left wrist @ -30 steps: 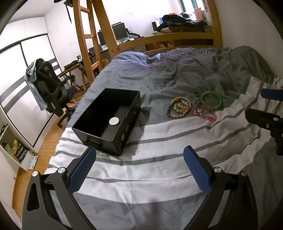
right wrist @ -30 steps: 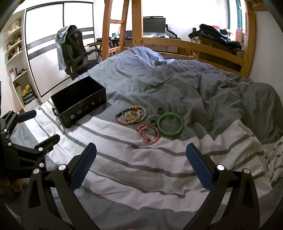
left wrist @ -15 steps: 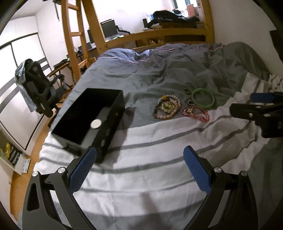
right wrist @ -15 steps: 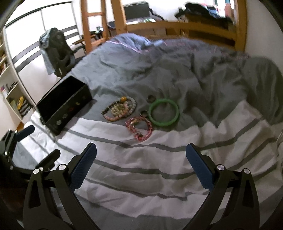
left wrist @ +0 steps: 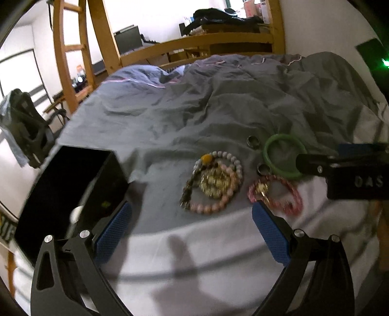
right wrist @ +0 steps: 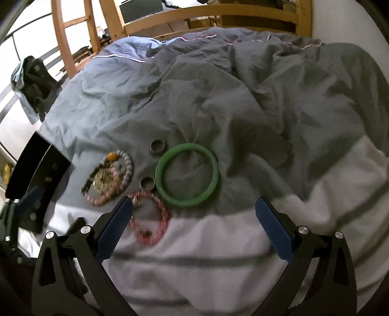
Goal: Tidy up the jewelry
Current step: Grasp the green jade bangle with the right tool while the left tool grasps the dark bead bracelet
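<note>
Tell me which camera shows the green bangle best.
The right wrist view: the green bangle lies whole and unobstructed on the grey duvet, ahead of the open right gripper. In the left wrist view the green bangle looks smaller and the right gripper covers its right edge.

Green bangle (right wrist: 187, 175): smooth, glossy.
Rings (right wrist: 157, 146): shiny metal.
Duvet (right wrist: 243, 102): matt, creased cloth.
Bed frame (right wrist: 209, 12): wood.
</note>
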The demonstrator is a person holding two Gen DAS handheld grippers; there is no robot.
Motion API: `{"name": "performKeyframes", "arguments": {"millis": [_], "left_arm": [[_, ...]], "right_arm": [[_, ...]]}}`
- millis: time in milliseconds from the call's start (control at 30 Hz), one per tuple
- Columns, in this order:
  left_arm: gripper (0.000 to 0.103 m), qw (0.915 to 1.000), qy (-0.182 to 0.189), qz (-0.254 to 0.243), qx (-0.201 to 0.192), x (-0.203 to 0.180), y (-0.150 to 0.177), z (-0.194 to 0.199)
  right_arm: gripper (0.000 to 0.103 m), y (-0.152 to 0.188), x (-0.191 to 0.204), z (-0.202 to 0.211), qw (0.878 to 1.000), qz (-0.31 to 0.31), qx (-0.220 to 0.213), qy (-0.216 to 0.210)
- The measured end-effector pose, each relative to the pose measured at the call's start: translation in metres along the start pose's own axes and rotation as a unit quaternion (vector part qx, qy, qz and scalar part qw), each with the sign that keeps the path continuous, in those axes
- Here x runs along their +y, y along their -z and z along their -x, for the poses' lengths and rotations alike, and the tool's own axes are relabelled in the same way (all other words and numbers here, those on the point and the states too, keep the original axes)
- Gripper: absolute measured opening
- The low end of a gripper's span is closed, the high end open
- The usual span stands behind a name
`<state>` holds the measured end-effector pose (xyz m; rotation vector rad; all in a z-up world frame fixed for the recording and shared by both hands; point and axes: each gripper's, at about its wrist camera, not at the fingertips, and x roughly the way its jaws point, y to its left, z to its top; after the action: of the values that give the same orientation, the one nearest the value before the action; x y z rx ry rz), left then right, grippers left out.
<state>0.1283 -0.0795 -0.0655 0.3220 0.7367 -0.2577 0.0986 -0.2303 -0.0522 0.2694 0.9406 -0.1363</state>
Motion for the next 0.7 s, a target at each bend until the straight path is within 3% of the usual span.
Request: {"name": "performKeyframes", "arguments": {"millis": [100,133,200,300,333,367,400,533,633,700], "left_arm": [[0.087,0.9996,0.012,0.013,0.021,0.002,-0.005,-0.03],[0.077,0.9991,0.021,0.018,0.033,0.002,-0.005,-0.04],[0.063,0.9972,0.047,0.028,0.052,0.002,-0.003,-0.055],[0.053,0.9976,0.046,0.019,0.048,-0.004,-0.004,-0.054],[0.045,0.9975,0.049,0.017,0.047,-0.004,-0.005,-0.053],[0.035,0.9973,0.052,0.02,0.047,-0.004,-0.006,-0.052],[0.033,0.9967,0.058,0.028,0.049,-0.002,-0.007,-0.05],[0.019,0.9941,0.078,0.056,0.051,0.01,-0.013,-0.044],[0.017,0.9926,0.089,0.068,0.047,0.016,-0.013,-0.033],[0.015,0.9924,0.092,0.071,0.041,0.018,-0.012,-0.022]], "right_arm": [[0.099,-0.011,0.005,-0.021,1.0,-0.001,0.006,0.008],[0.097,-0.014,0.007,-0.028,1.0,-0.003,0.01,0.011],[0.078,-0.019,0.01,-0.044,1.0,-0.006,0.02,0.02],[0.073,-0.021,0.016,-0.055,0.999,0.007,0.029,0.037],[0.072,-0.022,0.017,-0.054,0.999,0.008,0.026,0.038],[0.038,-0.023,0.015,-0.052,0.999,0.002,0.021,0.041],[0.019,-0.023,0.012,-0.051,0.998,0.0,0.018,0.06],[0.013,-0.029,-0.009,-0.041,0.999,-0.04,0.012,0.031],[0.012,-0.028,-0.009,-0.034,0.999,-0.035,0.004,0.028],[0.005,-0.028,-0.008,-0.028,0.999,-0.034,-0.006,0.022]]}}
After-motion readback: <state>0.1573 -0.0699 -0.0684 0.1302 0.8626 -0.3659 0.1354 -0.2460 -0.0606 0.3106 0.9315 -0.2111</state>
